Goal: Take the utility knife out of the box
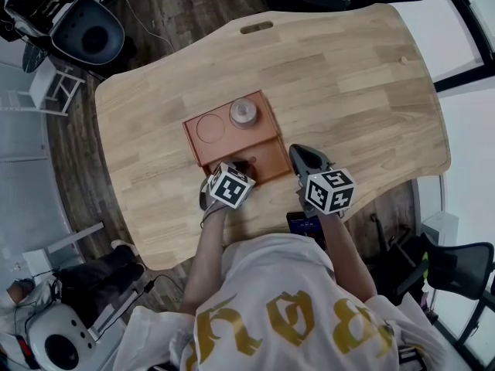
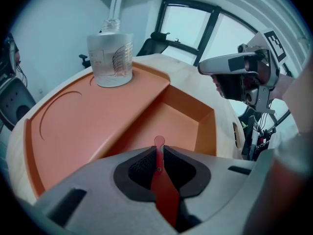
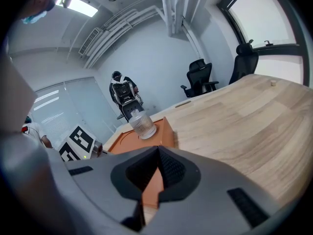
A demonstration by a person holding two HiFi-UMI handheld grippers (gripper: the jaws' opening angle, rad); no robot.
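Observation:
The orange box (image 1: 232, 141) lies at the middle of the wooden table (image 1: 348, 83). In the left gripper view, my left gripper (image 2: 159, 153) is shut on the thin red utility knife (image 2: 164, 187). The knife's rounded tip pokes out past the jaws, above the box's sunken compartment (image 2: 183, 126), which looks bare. In the head view the left gripper (image 1: 238, 168) sits over the box's near edge and hides the knife. My right gripper (image 1: 305, 158) stands just right of the box. Its jaws (image 3: 157, 153) are shut with nothing between them.
A clear glass bottle (image 1: 243, 112) stands on the box's raised part beside a round recess (image 1: 210, 127). A dark phone-like thing (image 1: 303, 224) lies at the table's near edge. Office chairs (image 1: 85, 29) stand around the table. A slot (image 1: 256, 27) is cut near the table's far edge.

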